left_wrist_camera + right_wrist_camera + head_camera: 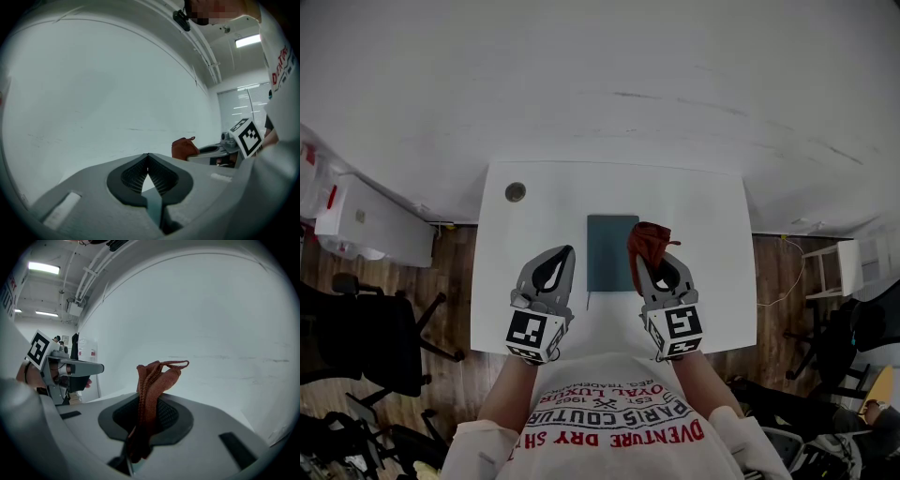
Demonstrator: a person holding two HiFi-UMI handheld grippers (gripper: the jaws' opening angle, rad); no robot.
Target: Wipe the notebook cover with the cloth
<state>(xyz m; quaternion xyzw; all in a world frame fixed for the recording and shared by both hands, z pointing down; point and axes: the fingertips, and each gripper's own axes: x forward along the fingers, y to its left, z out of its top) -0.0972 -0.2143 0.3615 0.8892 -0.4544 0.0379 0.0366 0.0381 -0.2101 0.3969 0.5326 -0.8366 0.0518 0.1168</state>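
A dark teal notebook (611,252) lies flat in the middle of the white table (703,216). My right gripper (653,256) is shut on a rust-red cloth (649,243), held above the notebook's right edge; the cloth (152,380) sticks up between the jaws in the right gripper view. My left gripper (565,253) is shut with nothing in it, raised to the left of the notebook. In the left gripper view its jaws meet (148,161) and the cloth (183,148) shows to the right.
A small round grommet (516,192) sits in the table's far left corner. A black office chair (380,342) stands on the wooden floor at the left; white furniture (839,267) stands at the right. A white wall lies beyond the table.
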